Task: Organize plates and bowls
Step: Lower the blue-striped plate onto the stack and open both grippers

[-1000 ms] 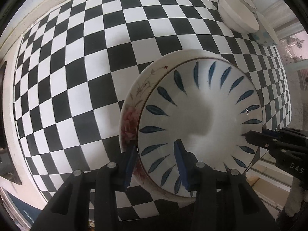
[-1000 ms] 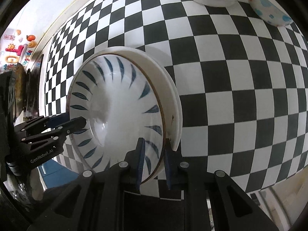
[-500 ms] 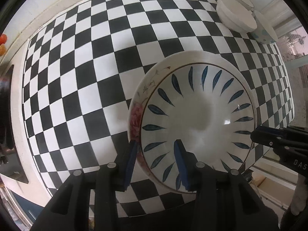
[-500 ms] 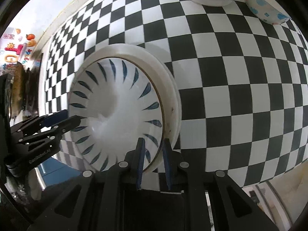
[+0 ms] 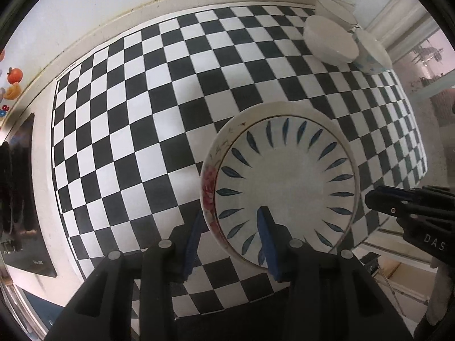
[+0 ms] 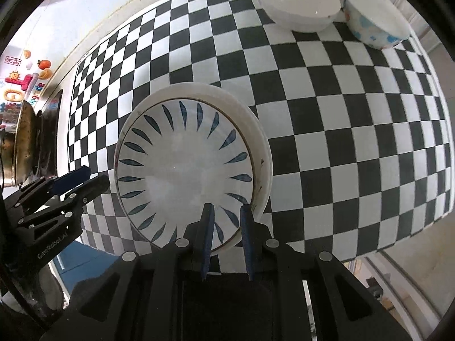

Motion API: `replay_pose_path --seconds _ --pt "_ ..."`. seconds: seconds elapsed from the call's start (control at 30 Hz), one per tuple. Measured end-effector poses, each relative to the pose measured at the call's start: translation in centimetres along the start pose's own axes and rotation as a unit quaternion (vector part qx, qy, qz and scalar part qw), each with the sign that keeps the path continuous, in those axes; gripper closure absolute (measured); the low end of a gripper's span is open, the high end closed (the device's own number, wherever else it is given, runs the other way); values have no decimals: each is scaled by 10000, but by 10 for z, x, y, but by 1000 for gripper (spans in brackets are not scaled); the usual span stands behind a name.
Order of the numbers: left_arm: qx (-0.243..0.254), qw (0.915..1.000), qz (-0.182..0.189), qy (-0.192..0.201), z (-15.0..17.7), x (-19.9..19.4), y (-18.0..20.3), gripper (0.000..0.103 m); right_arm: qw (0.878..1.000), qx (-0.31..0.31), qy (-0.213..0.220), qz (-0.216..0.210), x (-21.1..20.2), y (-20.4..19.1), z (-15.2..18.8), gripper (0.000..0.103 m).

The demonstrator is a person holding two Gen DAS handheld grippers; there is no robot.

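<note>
Blue-leaf plate (image 5: 287,182) on black-and-white checkered cloth (image 5: 136,130).

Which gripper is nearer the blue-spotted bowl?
Right. The right gripper is by the stacked plates' right edge, the side toward the blue-spotted bowl; the left gripper is by their left edge, farther off.

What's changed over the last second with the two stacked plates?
Both grippers have backed away from the stack, so the blue-leaf plate and floral plate under it look smaller. The left gripper and right gripper still straddle the rims, as before. Plates stay stacked; the bowls haven't moved.
</note>
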State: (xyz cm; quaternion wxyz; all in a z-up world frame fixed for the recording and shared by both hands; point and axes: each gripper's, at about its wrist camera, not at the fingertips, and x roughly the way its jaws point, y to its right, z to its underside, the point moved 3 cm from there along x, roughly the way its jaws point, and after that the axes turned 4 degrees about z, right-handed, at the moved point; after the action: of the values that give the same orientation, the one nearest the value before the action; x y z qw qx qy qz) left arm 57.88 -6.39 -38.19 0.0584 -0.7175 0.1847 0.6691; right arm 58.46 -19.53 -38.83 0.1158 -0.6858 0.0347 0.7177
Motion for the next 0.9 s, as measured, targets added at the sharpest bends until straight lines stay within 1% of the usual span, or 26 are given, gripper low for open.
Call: replay_pose_path --seconds 0.13,0.23,0.37,0.47,0.6,0.8,0.9 --pt "118 9999 50 12 6 -7 6 66 9999 83 42 53 -14 -7 7 82" --pt "181 9997 153 -54 8 -9 14 66 9998 146 59 77 -23 -7 12 82" --pt "196 9997 120 -63 15 -22 23 66 9998 118 146 111 -39 -9 18 82" --pt "130 9999 41 -14 19 -31 30 66 9999 42 146 34 -50 -10 23 82" --pt "-139 9995 -258 108 19 -43 35 66 9994 -291 172 -58 -61 -12 25 82" --pt "-643 9969 -425 147 18 -49 54 66 9959 -832 57 -340 -70 -7 21 82" --pt "-877 9949 -477 143 14 -46 63 66 9933 -1058 3 -470 -71 4 13 82"
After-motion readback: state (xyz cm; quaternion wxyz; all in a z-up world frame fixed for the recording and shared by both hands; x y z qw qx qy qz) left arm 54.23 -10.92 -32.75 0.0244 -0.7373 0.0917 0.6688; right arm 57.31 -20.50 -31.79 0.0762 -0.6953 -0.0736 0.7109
